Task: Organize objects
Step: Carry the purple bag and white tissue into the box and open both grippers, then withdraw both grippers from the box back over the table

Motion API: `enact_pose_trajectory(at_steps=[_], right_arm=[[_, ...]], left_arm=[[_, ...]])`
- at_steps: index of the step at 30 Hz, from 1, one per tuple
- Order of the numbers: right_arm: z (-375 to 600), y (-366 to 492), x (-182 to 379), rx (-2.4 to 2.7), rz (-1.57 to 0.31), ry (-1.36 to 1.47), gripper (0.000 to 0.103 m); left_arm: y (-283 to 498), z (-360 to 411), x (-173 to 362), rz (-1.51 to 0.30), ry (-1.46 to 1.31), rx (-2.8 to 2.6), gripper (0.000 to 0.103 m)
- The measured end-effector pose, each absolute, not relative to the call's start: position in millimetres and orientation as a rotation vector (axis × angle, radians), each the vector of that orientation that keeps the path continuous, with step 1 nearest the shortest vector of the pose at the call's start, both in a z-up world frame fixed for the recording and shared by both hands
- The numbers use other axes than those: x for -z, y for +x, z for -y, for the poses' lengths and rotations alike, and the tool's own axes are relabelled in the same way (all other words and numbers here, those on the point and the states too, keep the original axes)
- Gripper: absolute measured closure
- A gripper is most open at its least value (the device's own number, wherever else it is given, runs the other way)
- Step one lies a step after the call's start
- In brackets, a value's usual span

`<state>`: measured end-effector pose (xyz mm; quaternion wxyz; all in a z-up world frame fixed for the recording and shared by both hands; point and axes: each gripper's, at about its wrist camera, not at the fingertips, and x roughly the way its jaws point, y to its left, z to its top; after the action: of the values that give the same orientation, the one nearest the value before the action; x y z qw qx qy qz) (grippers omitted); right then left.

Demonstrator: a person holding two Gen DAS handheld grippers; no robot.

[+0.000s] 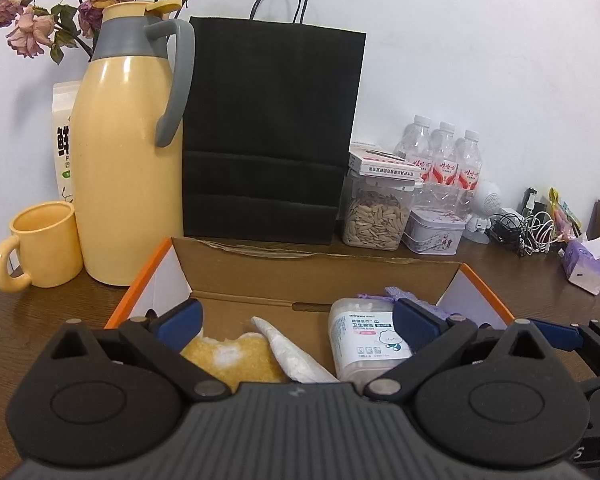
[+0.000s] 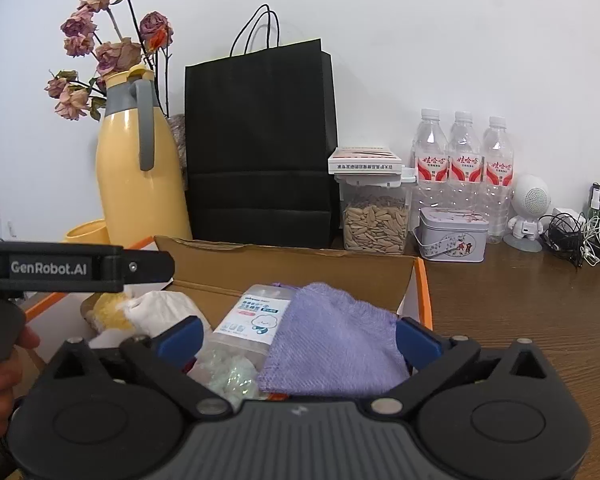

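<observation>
From the left wrist view, the left gripper (image 1: pixel 296 322) hangs with jaws spread wide and empty over the open orange-edged cardboard box (image 1: pixel 320 276), above a yellow sponge (image 1: pixel 230 360) and a clear plastic cotton-swab tub (image 1: pixel 364 342). From the right wrist view, the right gripper (image 2: pixel 298 340) is likewise wide and holding nothing, over a lilac woven cloth pouch (image 2: pixel 336 340) lying in the box; I judge the sorting is mid-way, and the next move calls for lowering and closing on one item.

the yellow mug (image 2: pixel 86 230) is mostly hidden behind the cardboard box (image 2: pixel 292 268) in the right wrist view. the white pouch (image 1: pixel 64 136) sits half behind the yellow thermos (image 1: pixel 128 160), its print cut off. the tangle of cables (image 1: pixel 528 228) is too small to sort out.
</observation>
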<state>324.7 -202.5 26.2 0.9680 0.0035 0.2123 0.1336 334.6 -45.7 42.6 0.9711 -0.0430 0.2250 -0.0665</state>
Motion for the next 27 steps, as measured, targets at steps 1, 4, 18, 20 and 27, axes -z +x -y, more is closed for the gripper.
enact_pose_trajectory(at_steps=[1, 4, 18, 20, 27], right_arm=[[202.2, 324.2, -26.5, -0.271, -0.429, 0.005, 0.000], [201.5, 322.1, -27.4, -0.274, -0.424, 0.003, 0.000], [189.5, 282.5, -50.9, -0.299, -0.353, -0.043, 0.000], [187.1, 273.7, -52.8, -0.310, -0.351, -0.047, 0.000], [182.2, 242.1, -49.3, -0.332, -0.376, -0.068, 0.000]], left_arm=[[333.9, 45.8, -43.1, -0.452, -0.086, 0.138, 0.000], [333.3, 46.1, -45.4, -0.448, -0.087, 0.143, 0.000], [283.2, 37.5, -76.7, -0.352, -0.100, 0.145, 0.000], [272.7, 34.4, -79.6, -0.348, -0.096, 0.143, 0.000], [239.9, 17.9, -80.8, -0.361, -0.076, 0.114, 0.000]])
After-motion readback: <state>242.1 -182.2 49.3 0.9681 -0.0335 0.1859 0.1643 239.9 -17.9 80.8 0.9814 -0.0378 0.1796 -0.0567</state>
